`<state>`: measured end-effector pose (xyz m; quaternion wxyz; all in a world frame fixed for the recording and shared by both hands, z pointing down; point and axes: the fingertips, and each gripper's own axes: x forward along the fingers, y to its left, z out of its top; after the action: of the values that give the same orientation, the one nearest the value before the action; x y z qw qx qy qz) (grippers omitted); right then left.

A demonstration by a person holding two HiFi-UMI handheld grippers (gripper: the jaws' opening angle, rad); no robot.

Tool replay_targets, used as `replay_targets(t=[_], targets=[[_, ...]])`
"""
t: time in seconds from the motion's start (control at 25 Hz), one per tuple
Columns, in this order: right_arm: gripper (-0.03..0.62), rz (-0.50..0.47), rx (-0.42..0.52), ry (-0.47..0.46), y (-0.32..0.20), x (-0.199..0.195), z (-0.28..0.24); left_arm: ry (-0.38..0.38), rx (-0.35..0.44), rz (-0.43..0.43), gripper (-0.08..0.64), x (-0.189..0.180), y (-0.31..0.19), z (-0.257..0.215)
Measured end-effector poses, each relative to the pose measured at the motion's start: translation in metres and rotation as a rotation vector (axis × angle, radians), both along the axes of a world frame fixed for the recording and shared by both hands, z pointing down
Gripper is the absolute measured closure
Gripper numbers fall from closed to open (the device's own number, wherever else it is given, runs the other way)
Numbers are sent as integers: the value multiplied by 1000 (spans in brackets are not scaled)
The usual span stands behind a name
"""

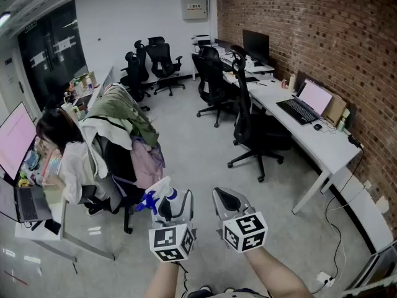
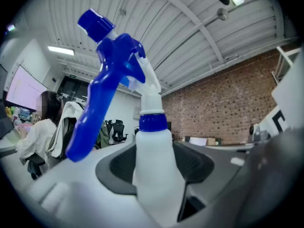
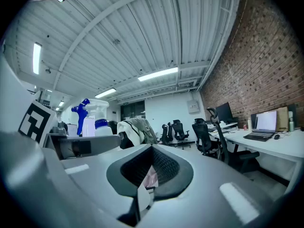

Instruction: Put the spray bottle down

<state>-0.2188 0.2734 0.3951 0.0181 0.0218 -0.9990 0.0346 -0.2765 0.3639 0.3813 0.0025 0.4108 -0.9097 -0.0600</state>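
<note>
Spray bottle upright, body clamped in left tool

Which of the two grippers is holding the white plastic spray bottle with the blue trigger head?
The left gripper: its jaws clamp the body of the white plastic spray bottle. The right gripper has its jaws together with nothing between them.

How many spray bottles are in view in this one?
1. The spray bottle stands upright, clamped between the jaws of the left gripper, blue trigger on top. Small containers on the white desk are too tiny to identify.
</note>
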Motion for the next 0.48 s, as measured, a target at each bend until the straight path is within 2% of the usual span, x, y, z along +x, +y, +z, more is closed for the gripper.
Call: replay_targets(t=[0.24, 0.48], targets=[[598, 45, -13, 31, -4, -7, 5, 14, -7, 26, 325, -13, -7, -7], [598, 119, -23, 31, -20, -7, 10, -15, -53, 97, 326, -14, -26, 2]])
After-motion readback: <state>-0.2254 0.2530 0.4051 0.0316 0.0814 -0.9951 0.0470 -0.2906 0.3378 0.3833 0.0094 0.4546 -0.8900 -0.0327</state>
